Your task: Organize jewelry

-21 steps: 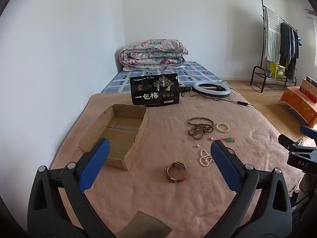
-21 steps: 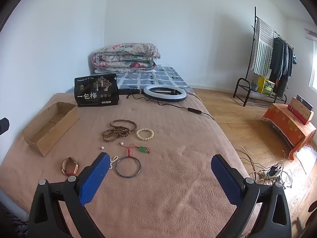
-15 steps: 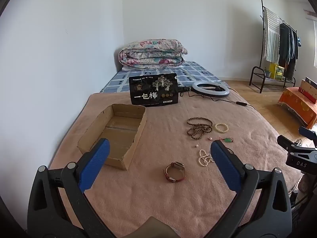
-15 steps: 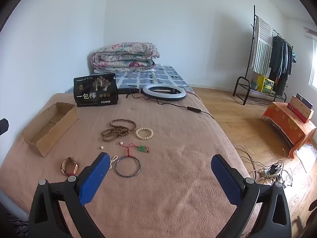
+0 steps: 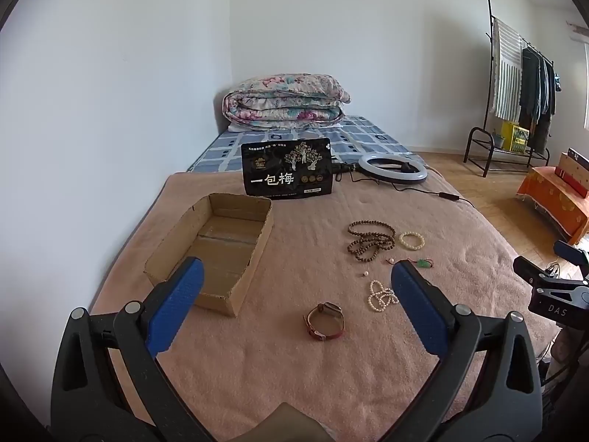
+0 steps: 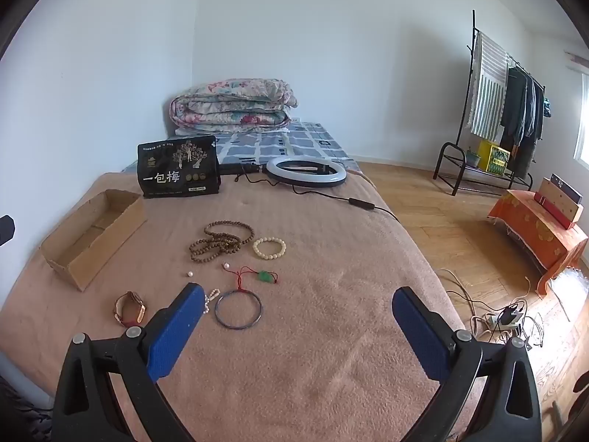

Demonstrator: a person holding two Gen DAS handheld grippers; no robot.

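Jewelry lies on a pink blanket [image 5: 294,361]: a brown bead necklace [image 5: 371,240] [image 6: 221,240], a cream bead bracelet [image 5: 412,241] [image 6: 269,248], a green pendant on red cord [image 6: 263,276], a dark bangle [image 6: 238,309], a pearl string [image 5: 380,296], a watch [image 5: 325,321] [image 6: 129,308]. An open cardboard box [image 5: 217,248] [image 6: 92,232] sits at the left. My left gripper [image 5: 294,276] is open and empty, above the watch. My right gripper [image 6: 294,302] is open and empty, right of the bangle.
A black snack bag [image 5: 287,172] stands behind the box. A ring light [image 6: 306,172] with its cable lies at the back. A folded quilt [image 5: 283,100] lies by the wall. The bed edge drops to a wood floor [image 6: 460,228] on the right.
Both views have shifted slightly; the jewelry sits a little higher in the left wrist view. Both grippers stay open and empty.
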